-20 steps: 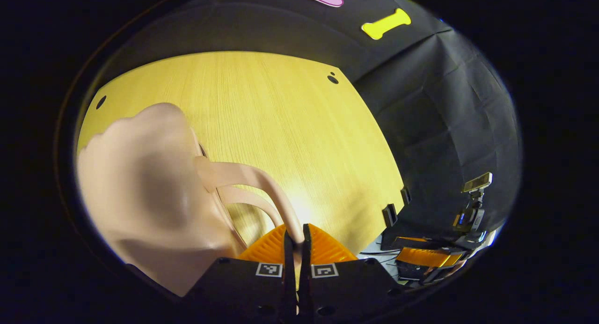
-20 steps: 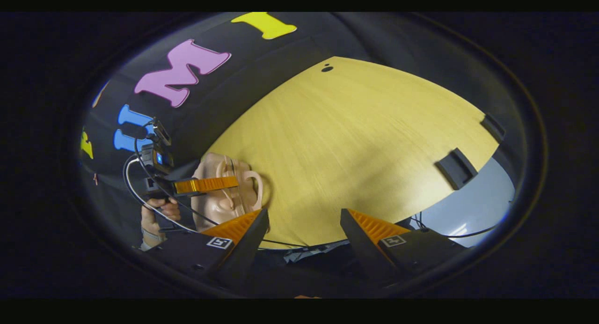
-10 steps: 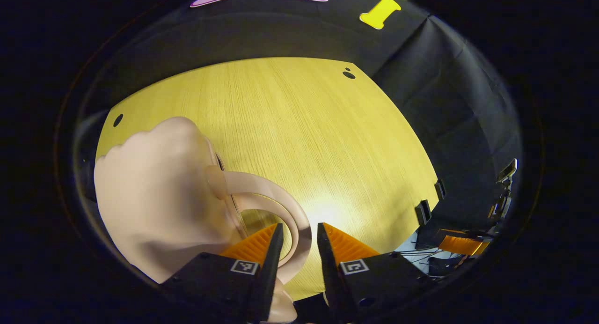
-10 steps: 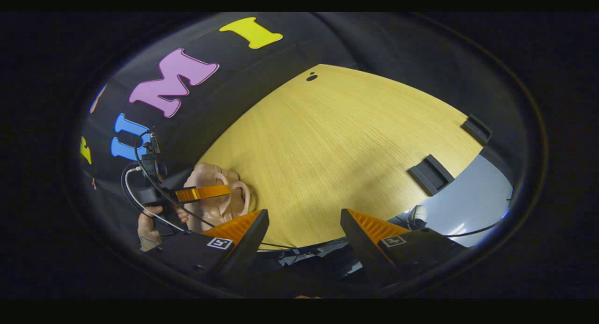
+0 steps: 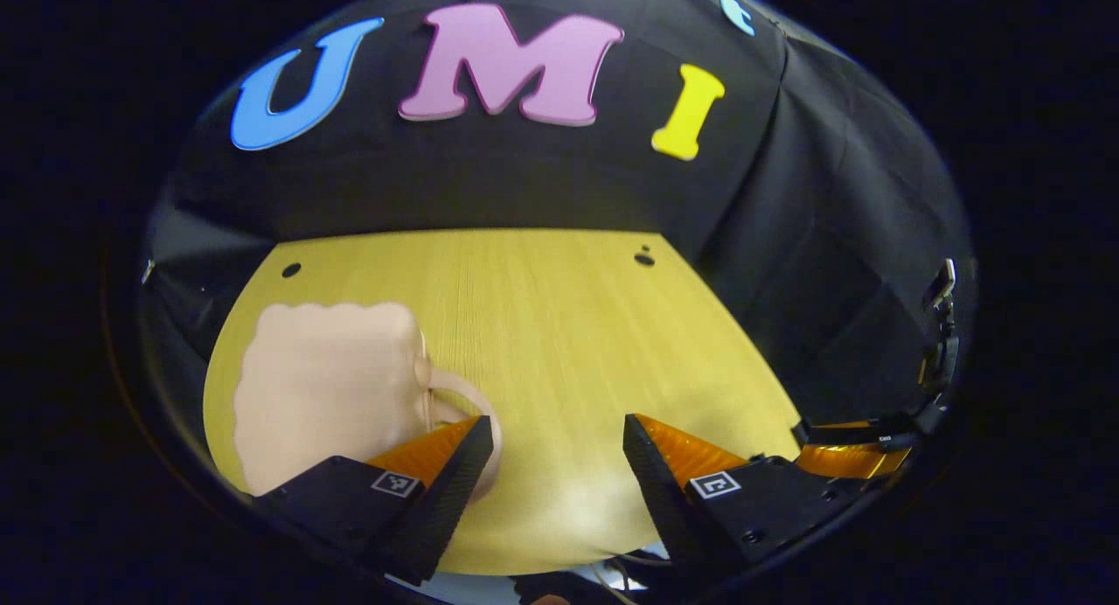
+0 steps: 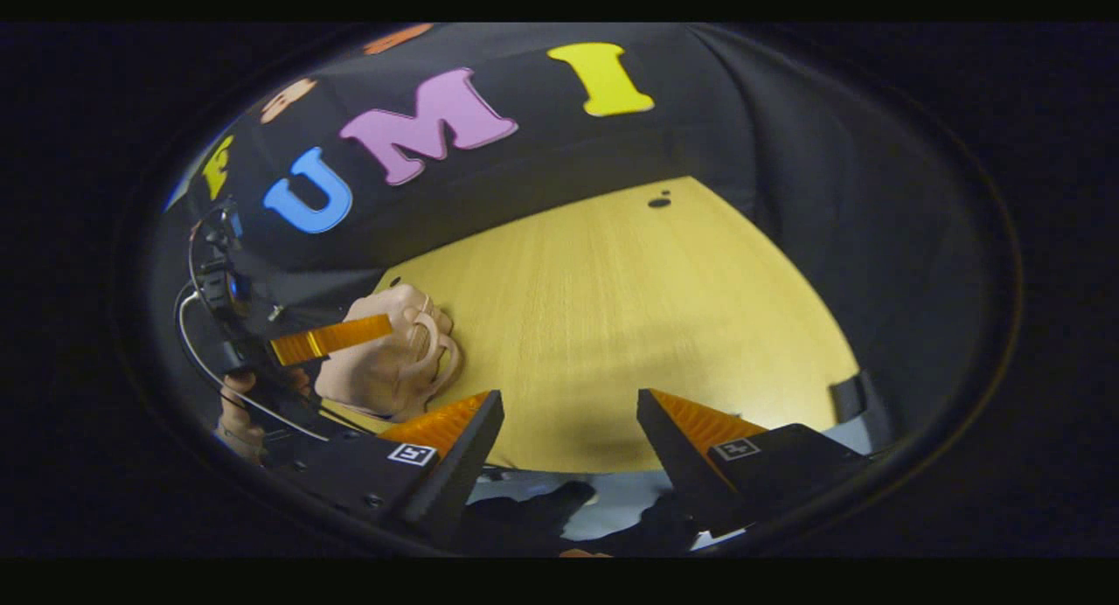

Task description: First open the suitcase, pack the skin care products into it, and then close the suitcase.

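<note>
1. Suitcase [image 5: 328, 386]: pale pink, soft, rounded case w/ scalloped outline and looped carry handle [image 5: 479, 413]. Lies closed on the yellow wood-grain table [image 5: 559, 325], nr the table's left edge in left gripper view. Long axis runs roughly along that edge; handle side faces table centre. In right gripper view the same case [image 6: 385, 369] sits nr the table's left front corner, handle loops toward table centre.
2. Left gripper [image 5: 552, 469]: jaws spread wide, nothing between them, grasping nothing. Its left finger [image 5: 437, 465] overlaps the handle loop in left gripper view; contact can't be told. Also seen in right gripper view [image 6: 328, 338], held in a person's hand [image 6: 236, 413], above/beside the case.
3. Right gripper [image 6: 568, 448]: jaws wide apart, empty, over the table's front edge, apart from the case. Part of it seen at far right of left gripper view [image 5: 852, 439], off the table's right front corner.
4. Skin care items: not seen loose on the table top.
</note>
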